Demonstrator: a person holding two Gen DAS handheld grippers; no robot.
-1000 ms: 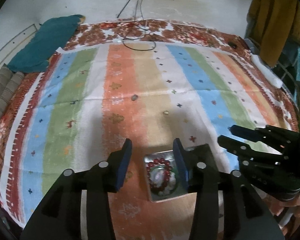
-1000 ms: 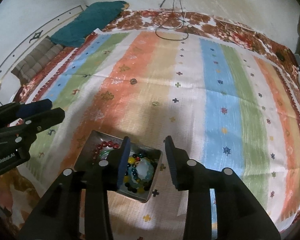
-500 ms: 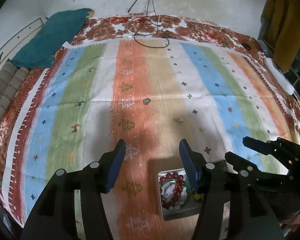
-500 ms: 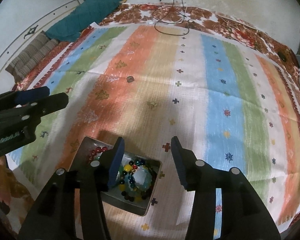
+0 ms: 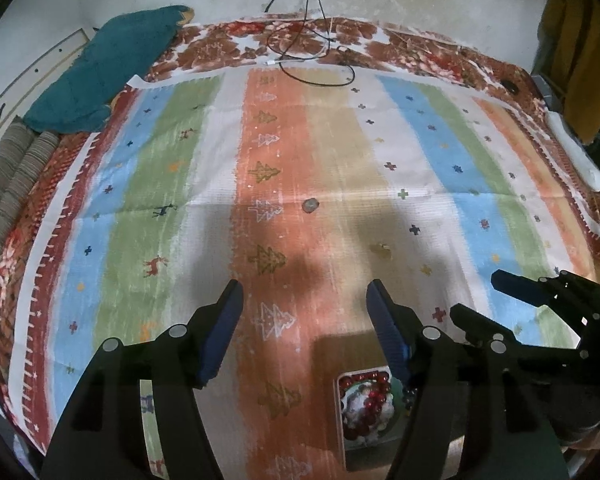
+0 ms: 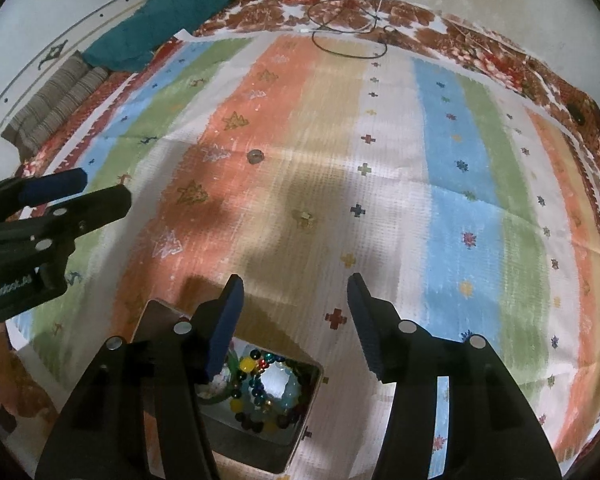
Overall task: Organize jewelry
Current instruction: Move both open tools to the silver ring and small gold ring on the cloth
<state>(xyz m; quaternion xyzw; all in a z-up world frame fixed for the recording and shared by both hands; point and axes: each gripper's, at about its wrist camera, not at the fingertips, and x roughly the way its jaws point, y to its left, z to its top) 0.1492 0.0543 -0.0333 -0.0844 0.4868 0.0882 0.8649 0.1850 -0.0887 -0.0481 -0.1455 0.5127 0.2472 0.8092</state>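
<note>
Left gripper [image 5: 303,300] and right gripper [image 6: 295,296]: jaws opening, nothing between them, both above striped cloth [image 5: 440,148] beyond bead tray [image 6: 308,412].

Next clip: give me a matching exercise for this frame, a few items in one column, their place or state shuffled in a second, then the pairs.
1. red bead bracelet
2. small round grey ring
3. teal folded cloth
4. black cable

A. loose on the orange stripe of the mat
B. far left corner, beside the wall
C. inside the square metal tin
D. coiled at the far edge

Pairs: 1-C, 2-A, 3-B, 4-D
</note>
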